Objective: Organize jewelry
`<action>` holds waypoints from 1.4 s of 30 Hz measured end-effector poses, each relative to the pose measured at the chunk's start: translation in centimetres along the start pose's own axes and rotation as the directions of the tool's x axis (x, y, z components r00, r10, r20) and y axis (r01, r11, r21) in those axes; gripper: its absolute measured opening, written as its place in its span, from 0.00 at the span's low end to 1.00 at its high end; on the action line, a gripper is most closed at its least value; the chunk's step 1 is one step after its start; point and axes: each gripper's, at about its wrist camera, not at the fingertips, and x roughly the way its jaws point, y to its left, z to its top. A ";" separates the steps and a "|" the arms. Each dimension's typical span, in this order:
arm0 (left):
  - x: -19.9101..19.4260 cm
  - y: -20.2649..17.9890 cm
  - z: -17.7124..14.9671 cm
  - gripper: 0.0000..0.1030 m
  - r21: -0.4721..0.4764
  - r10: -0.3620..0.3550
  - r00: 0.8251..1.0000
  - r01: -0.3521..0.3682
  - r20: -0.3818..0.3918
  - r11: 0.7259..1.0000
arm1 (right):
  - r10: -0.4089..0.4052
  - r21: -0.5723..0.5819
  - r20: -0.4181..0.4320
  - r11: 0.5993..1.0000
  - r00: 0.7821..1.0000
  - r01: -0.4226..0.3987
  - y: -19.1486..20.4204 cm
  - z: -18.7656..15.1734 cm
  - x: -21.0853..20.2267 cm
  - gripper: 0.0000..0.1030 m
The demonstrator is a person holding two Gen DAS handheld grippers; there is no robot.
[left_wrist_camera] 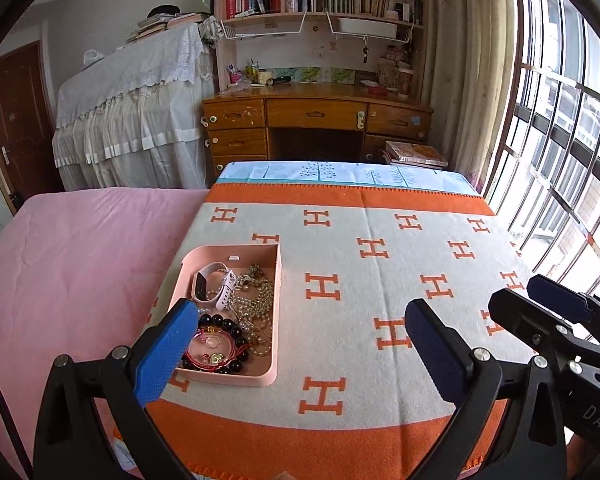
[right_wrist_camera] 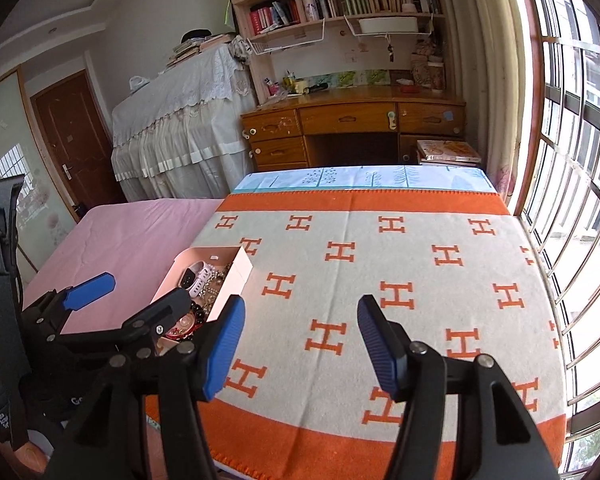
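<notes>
A pink tray (left_wrist_camera: 274, 360) sits on the left part of the orange-and-grey H-pattern blanket (left_wrist_camera: 380, 280). It holds a white smartwatch (left_wrist_camera: 214, 284), a dark bead bracelet (left_wrist_camera: 230, 326), a red cord bracelet (left_wrist_camera: 212, 346) and pale bead chains (left_wrist_camera: 256, 300). My left gripper (left_wrist_camera: 300, 352) is open and empty, its left finger over the tray's near left corner. My right gripper (right_wrist_camera: 300, 344) is open and empty over the blanket, right of the tray (right_wrist_camera: 236, 276). The left gripper also shows in the right wrist view (right_wrist_camera: 136, 300).
A pink bedsheet (left_wrist_camera: 80, 260) lies left of the blanket. A wooden desk (left_wrist_camera: 316, 116) with bookshelves stands beyond the bed, a cloth-covered piece of furniture (left_wrist_camera: 132, 120) to its left. A barred window (left_wrist_camera: 560, 140) runs along the right edge.
</notes>
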 end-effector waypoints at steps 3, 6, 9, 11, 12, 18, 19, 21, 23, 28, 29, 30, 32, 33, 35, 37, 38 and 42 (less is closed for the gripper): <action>-0.1 -0.7 0.2 0.99 0.008 0.022 1.000 -0.022 -0.001 1.000 | -0.019 0.008 0.012 1.000 1.000 0.019 -0.4 -0.1 -0.2 0.58; 0.1 -0.9 0.4 0.99 0.003 0.026 1.000 -0.026 -0.011 1.000 | -0.033 0.012 0.027 0.999 0.999 0.033 -0.8 -0.1 -0.2 0.58; 0.4 -1.2 0.5 0.99 0.001 0.039 0.999 -0.039 -0.020 0.999 | -0.036 0.007 0.034 0.999 0.999 0.036 -0.9 -0.1 -0.2 0.58; 0.7 -1.3 0.7 0.99 0.000 0.047 0.999 -0.047 -0.026 0.999 | -0.035 0.006 0.034 0.999 0.999 0.035 -1.0 -0.2 -0.1 0.58; 0.8 -1.3 0.7 0.99 -0.002 0.047 0.998 -0.047 -0.031 0.999 | -0.036 0.004 0.034 0.999 0.999 0.035 -1.0 -0.1 -0.1 0.58; 1.3 -1.4 0.9 0.99 -0.001 0.057 0.997 -0.057 -0.050 0.998 | -0.035 0.007 0.033 0.999 0.999 0.035 -1.1 0.0 0.1 0.58; 1.3 -1.5 0.9 0.99 0.001 0.062 0.997 -0.062 -0.050 0.998 | -0.033 0.009 0.031 0.999 0.999 0.032 -1.2 0.0 0.2 0.58; 1.4 -1.5 0.9 0.99 0.003 0.069 0.996 -0.069 -0.052 0.998 | -0.029 0.013 0.026 1.000 0.999 0.029 -1.4 0.1 0.4 0.58; 1.5 -1.5 0.9 0.99 0.002 0.069 0.996 -0.069 -0.057 0.998 | -0.026 0.016 0.023 1.000 0.999 0.025 -1.5 0.1 0.6 0.58; 1.7 -1.5 0.8 0.99 -0.005 0.058 0.996 -0.059 -0.069 0.998 | -0.025 0.022 0.015 0.999 1.000 0.024 -1.6 0.0 0.8 0.58; 1.7 -1.5 0.7 0.99 -0.005 0.056 0.996 -0.057 -0.070 0.998 | -0.025 0.022 0.015 0.999 1.000 0.025 -1.6 0.0 0.8 0.58; 1.8 -1.5 0.7 0.99 -0.005 0.055 0.996 -0.055 -0.071 0.998 | -0.026 0.024 0.015 0.999 1.000 0.025 -1.7 0.0 0.8 0.58; 1.8 -1.5 0.7 0.99 -0.003 0.052 0.996 -0.052 -0.072 0.999 | -0.025 0.025 0.014 0.999 1.000 0.024 -1.7 0.0 0.8 0.58; 1.8 -1.6 0.7 0.99 -0.002 0.050 0.996 -0.051 -0.073 0.999 | -0.025 0.025 0.015 0.999 1.000 0.024 -1.7 0.0 0.8 0.58; 1.8 -1.6 0.7 0.99 0.000 0.049 0.996 -0.049 -0.073 0.999 | -0.023 0.025 0.015 0.999 1.000 0.023 -1.7 0.0 0.8 0.58; 1.8 -1.6 0.7 0.99 0.000 0.049 0.996 -0.049 -0.071 0.999 | -0.023 0.025 0.016 0.999 1.000 0.023 -1.7 0.0 0.8 0.58; 1.7 -1.7 0.7 0.99 0.000 0.049 0.996 -0.049 -0.070 0.999 | -0.024 0.024 0.016 0.999 1.000 0.023 -1.7 0.0 0.8 0.58; 1.7 -1.7 0.7 0.99 -0.002 0.047 0.996 -0.047 -0.074 0.999 | -0.024 0.024 0.015 0.999 1.000 0.023 -1.8 0.0 0.9 0.58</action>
